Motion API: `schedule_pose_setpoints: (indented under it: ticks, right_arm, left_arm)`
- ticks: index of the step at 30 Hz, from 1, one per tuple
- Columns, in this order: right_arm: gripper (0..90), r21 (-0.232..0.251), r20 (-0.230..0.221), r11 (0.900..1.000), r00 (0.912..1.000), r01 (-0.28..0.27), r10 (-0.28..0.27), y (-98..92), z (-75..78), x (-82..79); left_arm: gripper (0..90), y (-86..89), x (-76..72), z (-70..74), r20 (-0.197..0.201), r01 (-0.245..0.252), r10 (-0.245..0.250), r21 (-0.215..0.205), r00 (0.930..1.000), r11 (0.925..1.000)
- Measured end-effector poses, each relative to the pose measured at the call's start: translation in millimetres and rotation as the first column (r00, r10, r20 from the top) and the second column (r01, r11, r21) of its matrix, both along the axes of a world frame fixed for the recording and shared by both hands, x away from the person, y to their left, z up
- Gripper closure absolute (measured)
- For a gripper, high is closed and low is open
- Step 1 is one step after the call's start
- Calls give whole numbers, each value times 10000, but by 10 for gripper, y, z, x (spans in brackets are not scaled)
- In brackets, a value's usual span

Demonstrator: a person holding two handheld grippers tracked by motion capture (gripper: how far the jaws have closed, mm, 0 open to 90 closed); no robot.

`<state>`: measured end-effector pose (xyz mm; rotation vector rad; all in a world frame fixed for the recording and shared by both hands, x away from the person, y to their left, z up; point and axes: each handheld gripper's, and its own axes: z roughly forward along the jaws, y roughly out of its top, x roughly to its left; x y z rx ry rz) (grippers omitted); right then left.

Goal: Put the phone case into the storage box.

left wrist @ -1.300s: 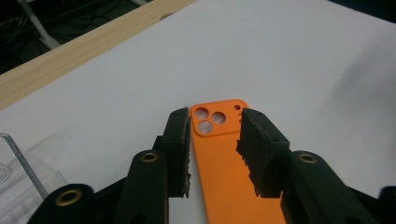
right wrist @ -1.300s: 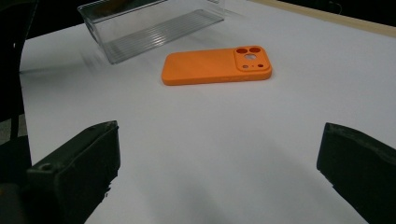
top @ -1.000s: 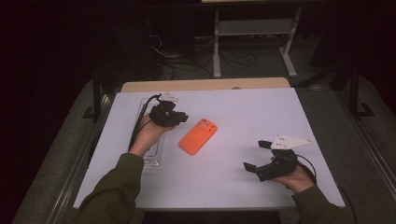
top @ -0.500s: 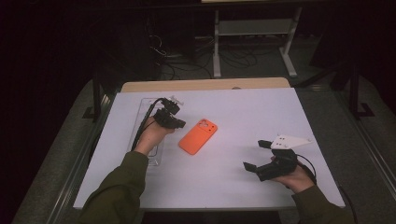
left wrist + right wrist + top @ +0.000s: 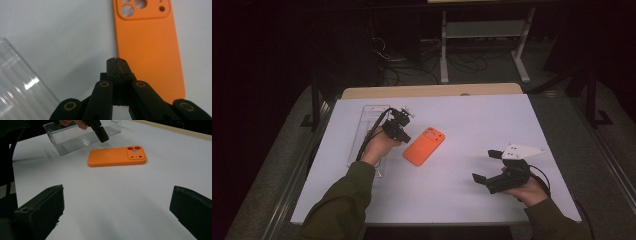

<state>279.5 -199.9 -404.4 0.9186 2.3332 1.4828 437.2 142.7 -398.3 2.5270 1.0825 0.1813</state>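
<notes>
The left gripper (image 5: 403, 131) had just dropped toward the orange phone case (image 5: 425, 145), its jaws closing fully together with nothing between them. The case lay flat mid-desk, beside a clear tray (image 5: 368, 131) along the left edge. The right gripper (image 5: 493, 168), jaws spread and empty, rested near the desk's right front corner, so a nudge rather than a grasp seemed likely.

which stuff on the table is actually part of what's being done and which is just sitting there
In use: orange phone case, left gripper shut beside its edge, right gripper open, facing it.
Lying about: clear plastic tray, metal rack behind the table.
</notes>
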Motion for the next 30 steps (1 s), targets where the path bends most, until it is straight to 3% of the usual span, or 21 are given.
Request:
schedule_pose_setpoints:
  ticks: [19, 30]
  right_arm:
    - [0, 17, -14, 10000, 10000, -18, 18, -3, 2, -2]
    - [0, 12, 10, 10000, 10000, -19, 19, -2, 1, -4]
  left_arm:
    - [900, -62, 57, -122, -652, -33, 109, 1161, 9978, 9932]
    - [900, -90, 73, -160, -987, 69, 64, 1337, 9951, 9910]
